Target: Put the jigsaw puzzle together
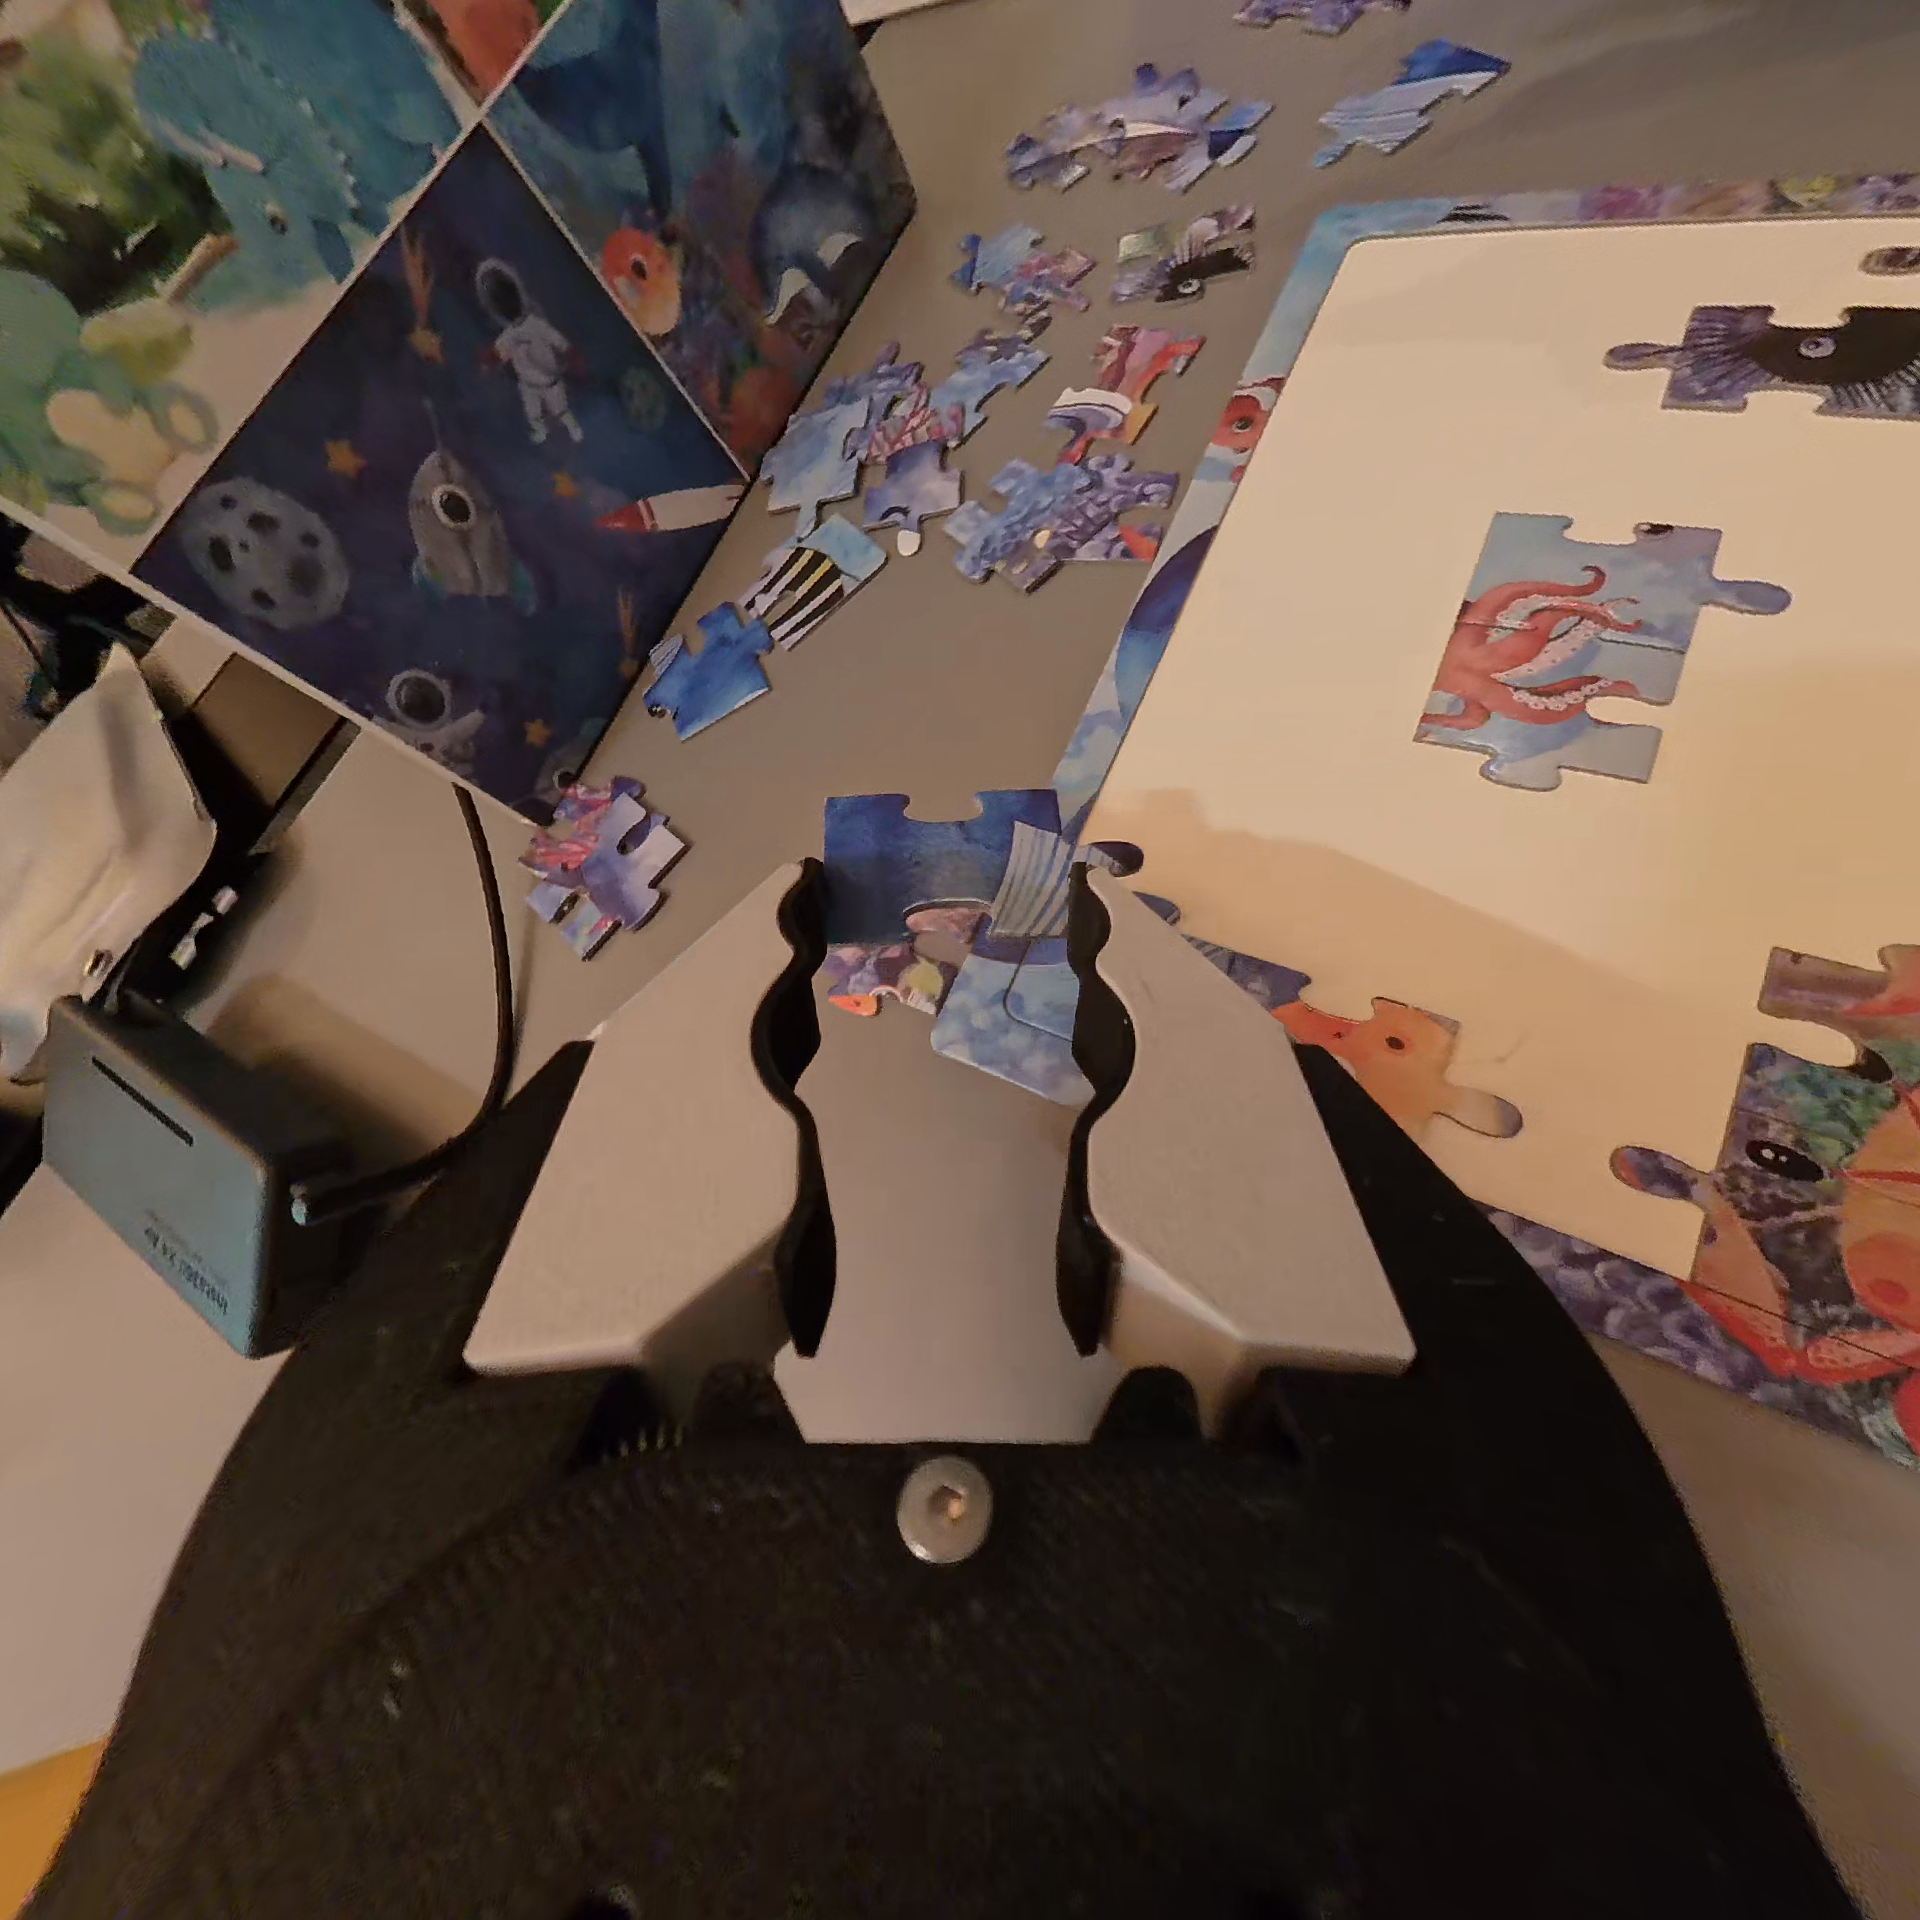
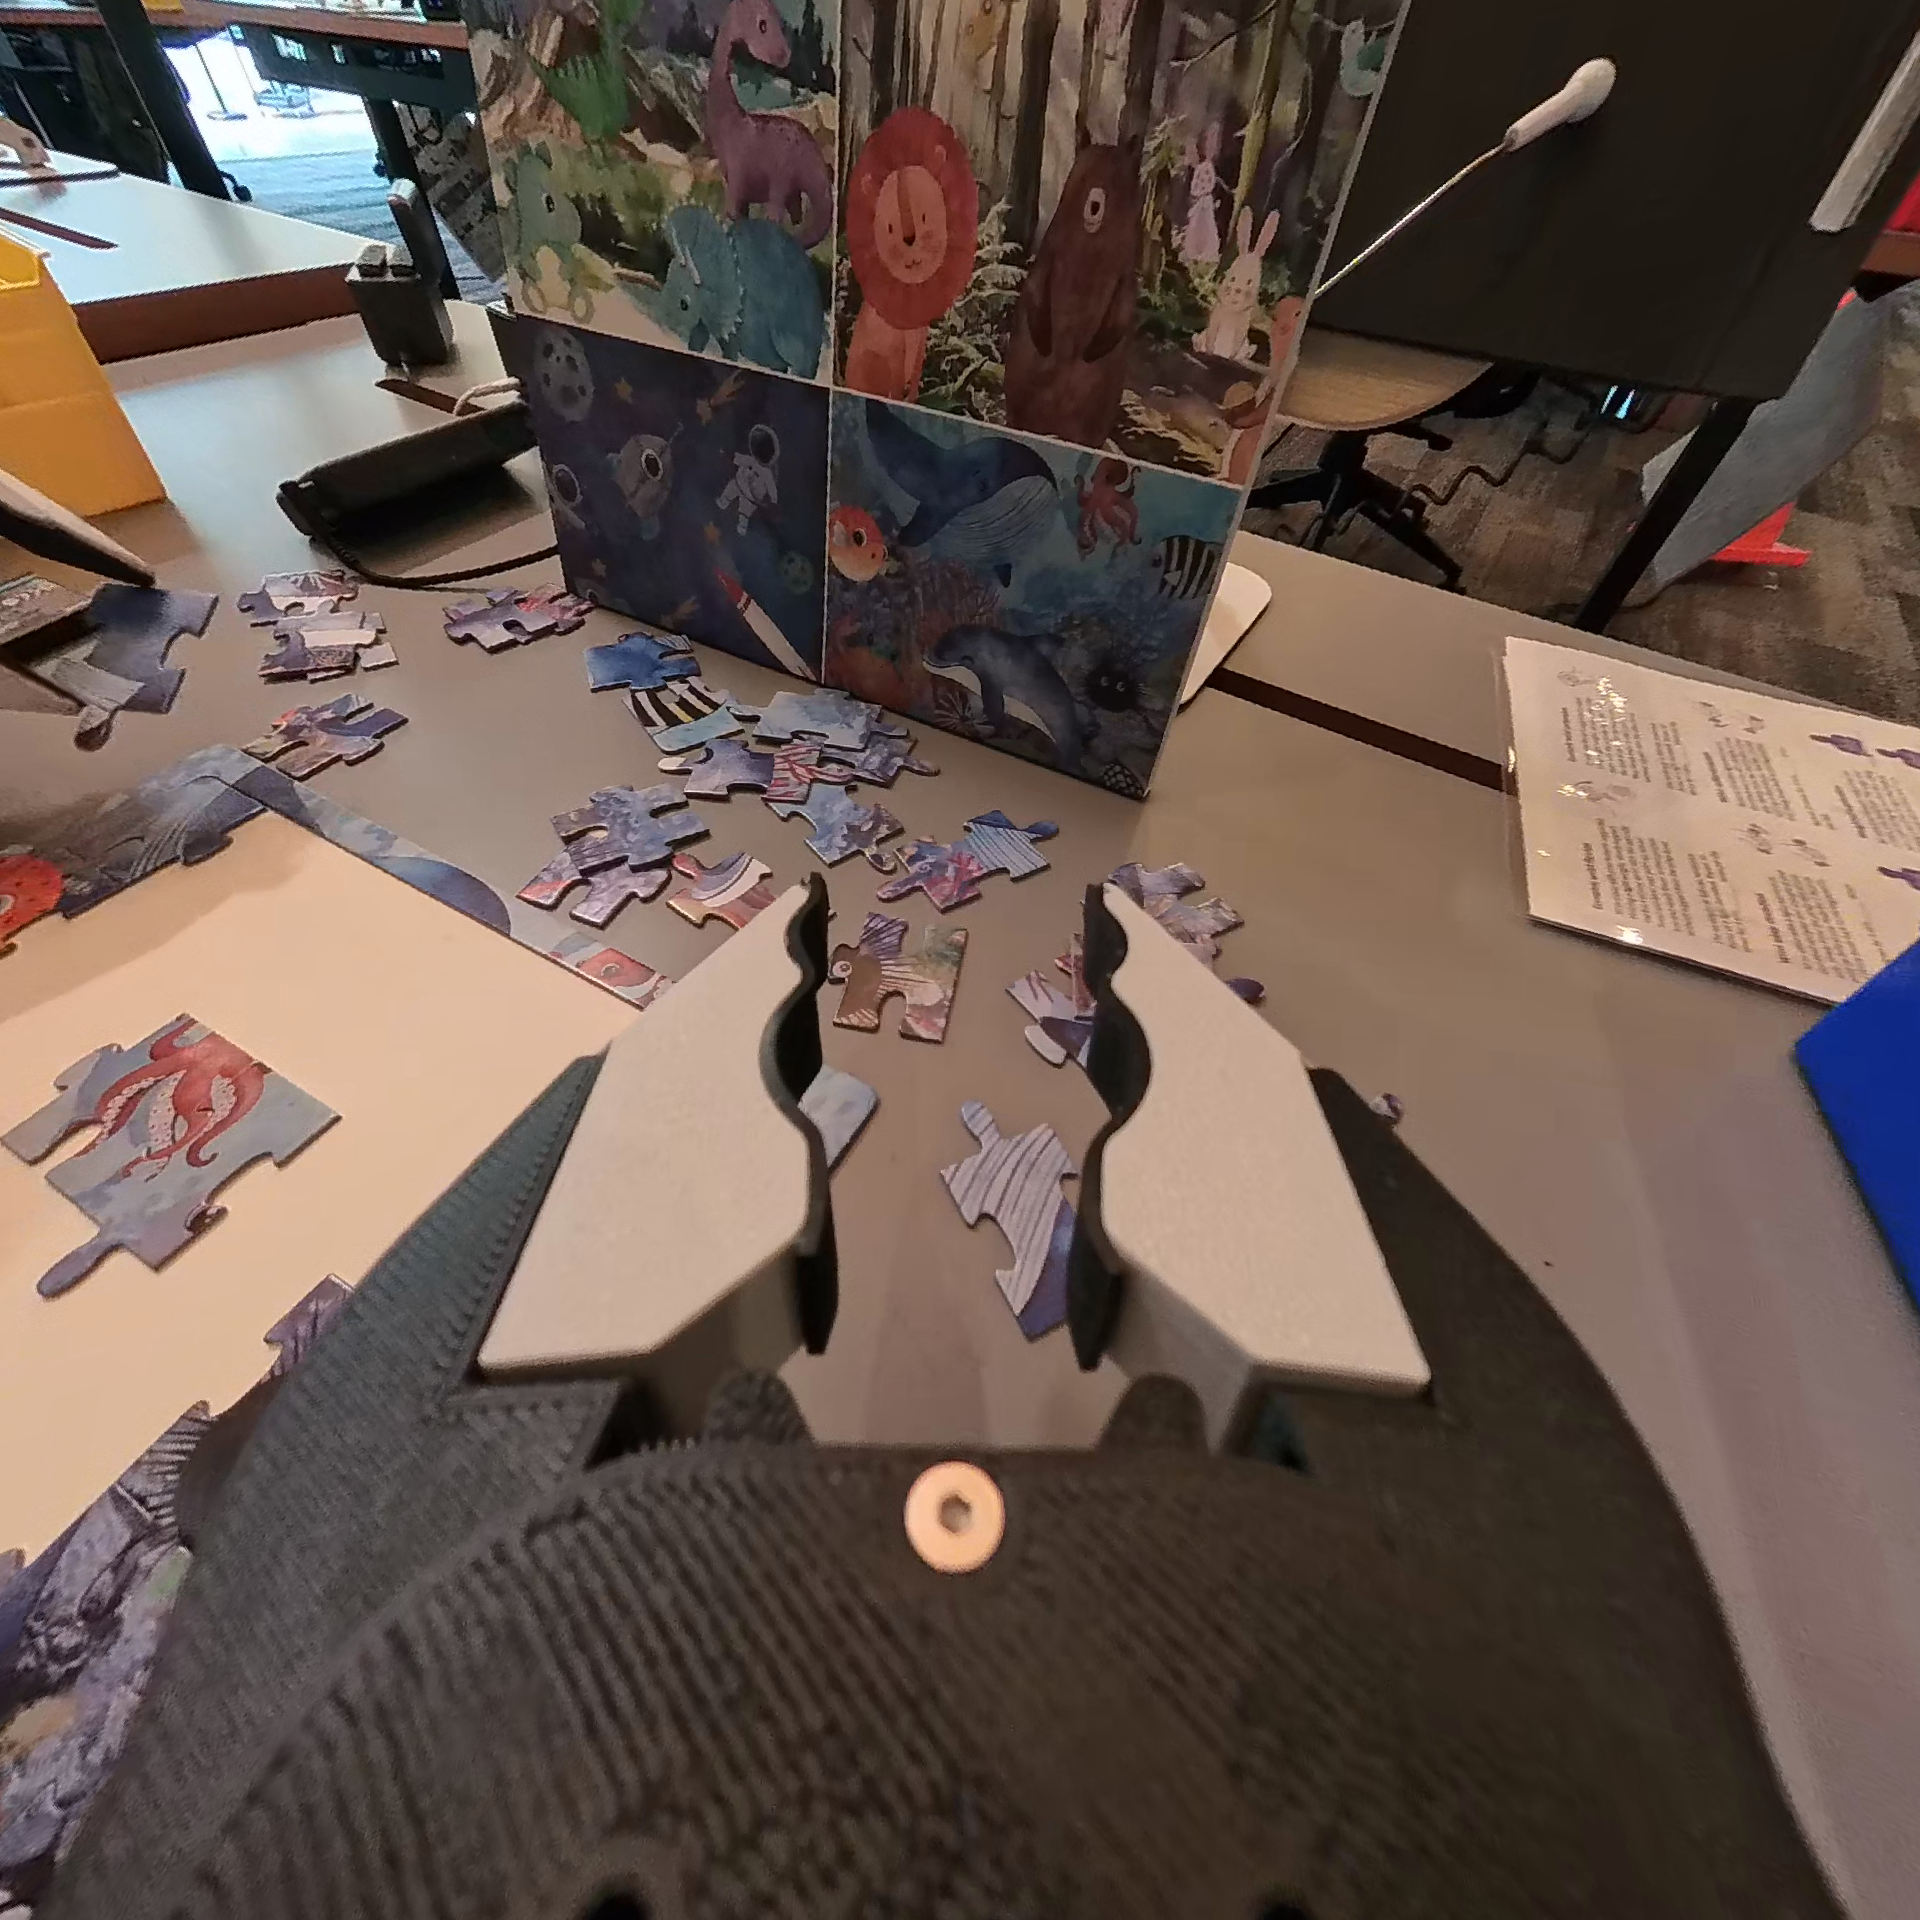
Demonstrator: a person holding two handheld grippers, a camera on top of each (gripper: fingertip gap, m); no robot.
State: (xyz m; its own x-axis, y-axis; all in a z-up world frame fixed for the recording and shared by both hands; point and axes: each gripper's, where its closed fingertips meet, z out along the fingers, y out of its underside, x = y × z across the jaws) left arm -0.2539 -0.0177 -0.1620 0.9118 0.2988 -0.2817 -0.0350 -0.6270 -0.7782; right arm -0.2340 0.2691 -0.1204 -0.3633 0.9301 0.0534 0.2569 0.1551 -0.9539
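Note:
My left gripper is shut on a dark blue puzzle piece with a striped patch and holds it just off the left rim of the white puzzle tray. Joined octopus pieces lie in the tray, with a few more at its edges. Loose pieces are scattered on the grey table beyond. My right gripper is open and empty, hovering over loose pieces: a fish piece lies between its tips and a striped piece by its right finger. The tray is to its left.
The picture box stands upright behind the pieces and also shows in the left wrist view. A printed sheet and a blue object lie at the right. A yellow bin is far left. A black device with a cable lies at the left. To reach the black device in a straight line is about 20 centimetres for my left fingers, about 45 centimetres for my right.

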